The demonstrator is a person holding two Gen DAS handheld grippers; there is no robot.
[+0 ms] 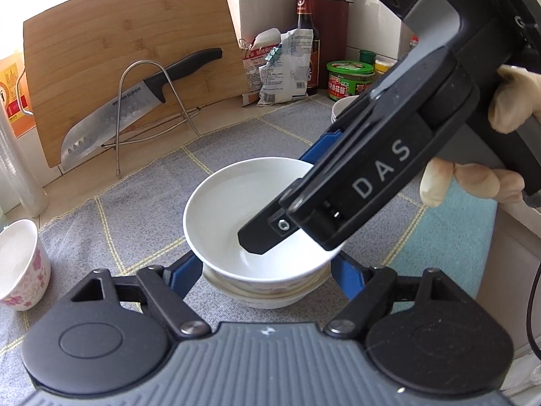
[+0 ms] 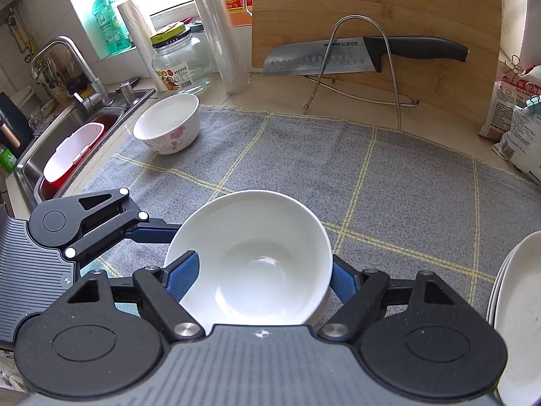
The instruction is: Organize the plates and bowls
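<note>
A plain white bowl (image 1: 243,216) (image 2: 250,260) sits nested on top of another bowl (image 1: 267,296) on the grey checked mat (image 2: 389,182). My left gripper (image 1: 267,270) is open, its blue fingers spread on either side of the bowl stack. My right gripper (image 2: 260,270) has one finger (image 2: 182,277) inside the white bowl and one outside its rim; in the left wrist view it reaches into the bowl from the right (image 1: 304,213). A floral bowl (image 2: 167,123) (image 1: 20,264) stands at the mat's left. White plates (image 2: 520,304) are stacked at the right.
A bamboo cutting board (image 1: 132,61) with a knife (image 1: 135,101) on a wire rack leans at the back. Bottles, jars and bags (image 1: 290,64) stand at the back right. A sink (image 2: 67,135) with a tap lies left. A glass jar (image 2: 182,64) and film rolls stand nearby.
</note>
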